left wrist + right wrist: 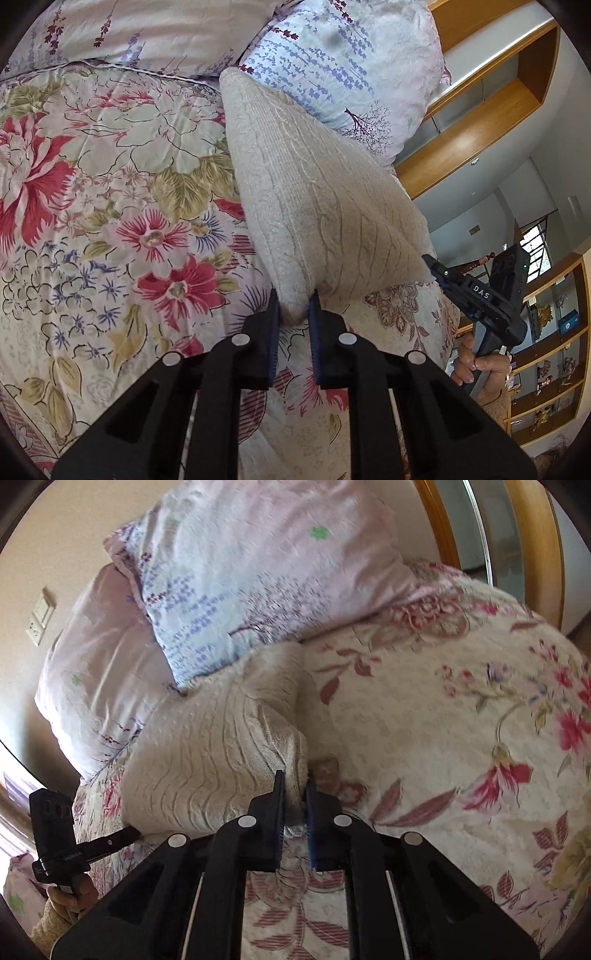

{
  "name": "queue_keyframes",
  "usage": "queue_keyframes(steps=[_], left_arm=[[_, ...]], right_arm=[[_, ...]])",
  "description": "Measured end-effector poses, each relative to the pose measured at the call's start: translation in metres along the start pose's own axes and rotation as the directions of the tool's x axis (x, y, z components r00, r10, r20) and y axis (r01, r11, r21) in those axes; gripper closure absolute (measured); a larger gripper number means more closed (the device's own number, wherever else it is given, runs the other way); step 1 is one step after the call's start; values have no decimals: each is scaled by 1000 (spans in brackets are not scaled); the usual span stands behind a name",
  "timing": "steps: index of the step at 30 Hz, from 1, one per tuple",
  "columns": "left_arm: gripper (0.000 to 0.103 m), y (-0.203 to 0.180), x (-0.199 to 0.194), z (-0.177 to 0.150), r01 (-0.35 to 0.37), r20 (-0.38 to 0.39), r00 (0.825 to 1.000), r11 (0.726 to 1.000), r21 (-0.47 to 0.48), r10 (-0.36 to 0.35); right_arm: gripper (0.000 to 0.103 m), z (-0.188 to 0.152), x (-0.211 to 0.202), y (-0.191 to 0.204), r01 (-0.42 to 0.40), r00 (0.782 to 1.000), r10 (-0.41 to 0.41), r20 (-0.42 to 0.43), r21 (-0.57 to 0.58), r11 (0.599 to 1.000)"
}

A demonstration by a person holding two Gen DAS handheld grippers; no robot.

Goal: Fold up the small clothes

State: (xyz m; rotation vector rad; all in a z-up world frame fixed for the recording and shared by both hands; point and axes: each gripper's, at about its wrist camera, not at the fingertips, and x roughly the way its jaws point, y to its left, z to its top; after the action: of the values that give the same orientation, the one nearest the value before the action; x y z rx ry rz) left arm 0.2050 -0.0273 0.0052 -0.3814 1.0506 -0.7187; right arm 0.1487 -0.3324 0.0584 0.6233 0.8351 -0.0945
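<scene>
A small cream knitted garment [317,192] with a cable pattern hangs stretched between both grippers above the floral bedspread [110,206]. My left gripper [293,306] is shut on one near corner of it. My right gripper [295,790] is shut on the other corner, where the cloth [207,753] bunches. The right gripper also shows in the left wrist view [432,264], touching the garment's edge. The left gripper shows in the right wrist view [136,835], at the garment's lower left corner. The garment's far end rests near the pillows.
Two pale lavender-print pillows [343,62] [258,565] lie at the head of the bed. A wooden headboard [476,122] and wooden shelves [550,347] stand to the right. A wall with a switch [40,616] is at the left.
</scene>
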Motion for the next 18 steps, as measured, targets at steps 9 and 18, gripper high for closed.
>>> queue_keyframes(steps=[9, 18], left_arm=[[87, -5, 6, -2, -35, -12, 999, 999, 38, 36], [36, -25, -27, 22, -110, 128, 987, 990, 94, 98]], right_arm=[[92, -9, 5, -1, 38, 999, -38, -21, -5, 999], [34, 44, -12, -8, -119, 992, 114, 56, 92, 989]])
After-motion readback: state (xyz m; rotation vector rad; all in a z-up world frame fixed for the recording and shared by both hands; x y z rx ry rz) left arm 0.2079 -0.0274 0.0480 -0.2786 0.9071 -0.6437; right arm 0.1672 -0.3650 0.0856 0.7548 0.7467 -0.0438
